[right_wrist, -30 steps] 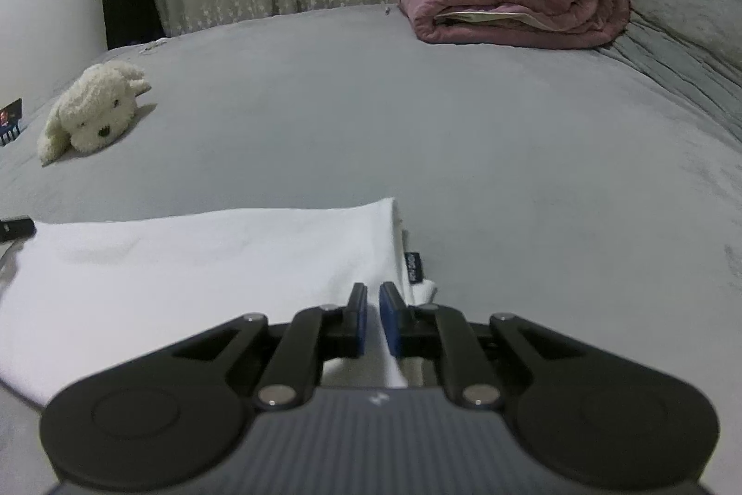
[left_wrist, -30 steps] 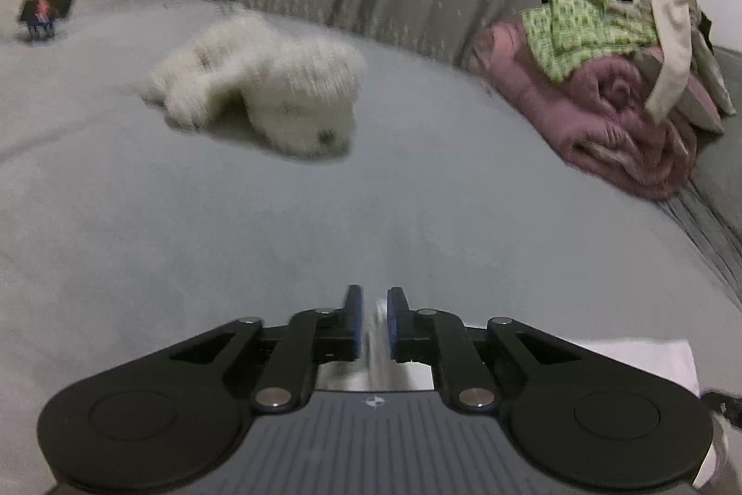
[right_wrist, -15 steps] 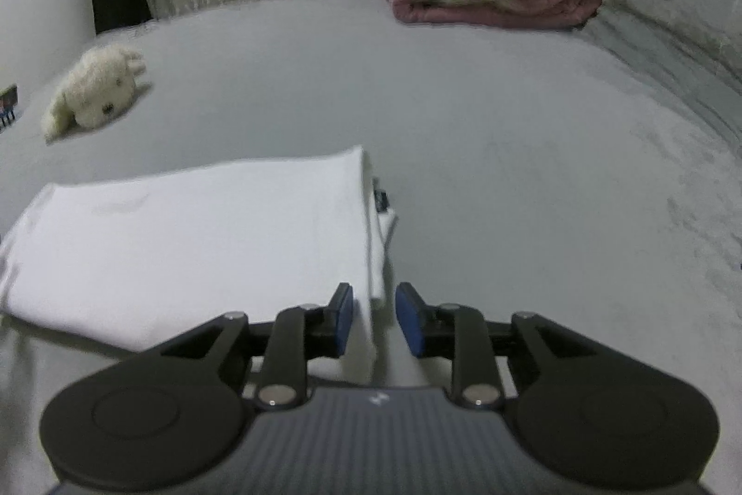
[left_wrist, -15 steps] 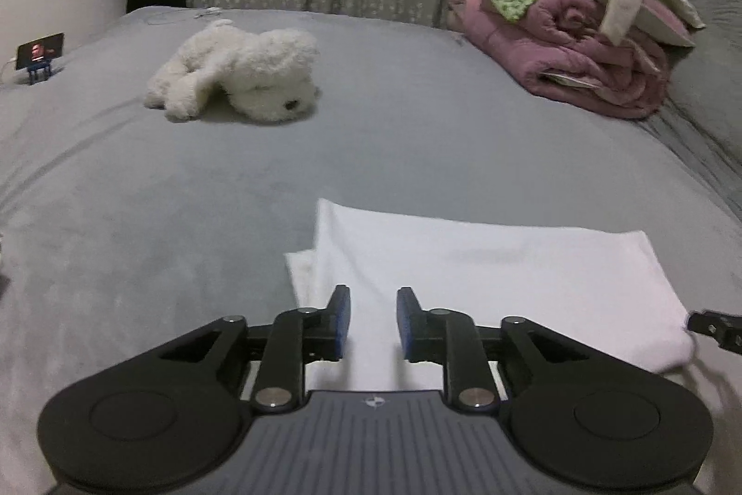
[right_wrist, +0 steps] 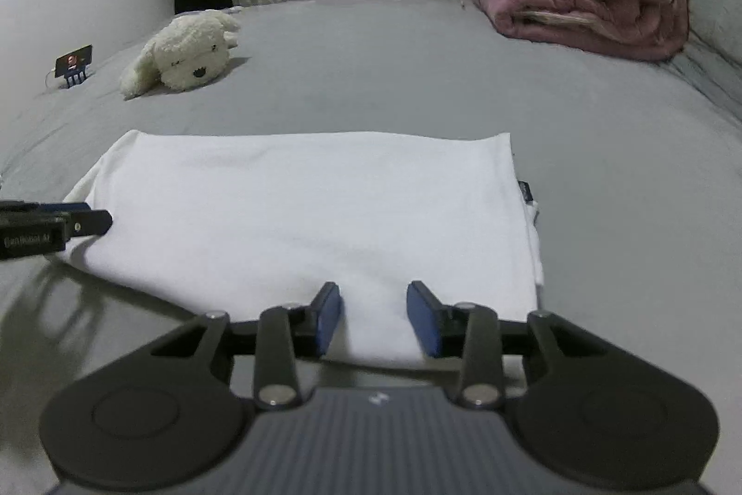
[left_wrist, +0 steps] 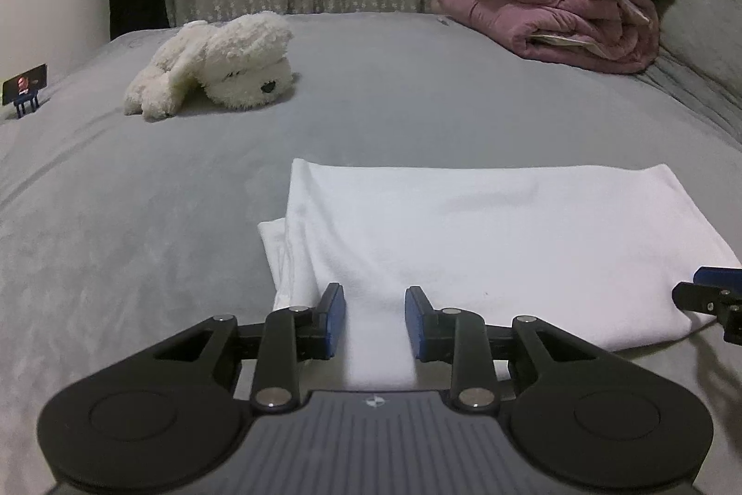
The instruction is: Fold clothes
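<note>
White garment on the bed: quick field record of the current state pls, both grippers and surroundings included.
garment: white garment, folded into a flat rectangle on the grey bed
left gripper: jaws opening, pads apart over the garment's near left edge, not pinching it
right gripper: jaws opening, pads apart over the near right edge, not pinching it
label: small dark tag at the garment's right side
behind: white plush dog, pink rolled blanket with clothes piled on top
far left: phone on a stand

Both wrist views look low and close across the folded white garment toward the plush dog, from its opposite ends.
</note>
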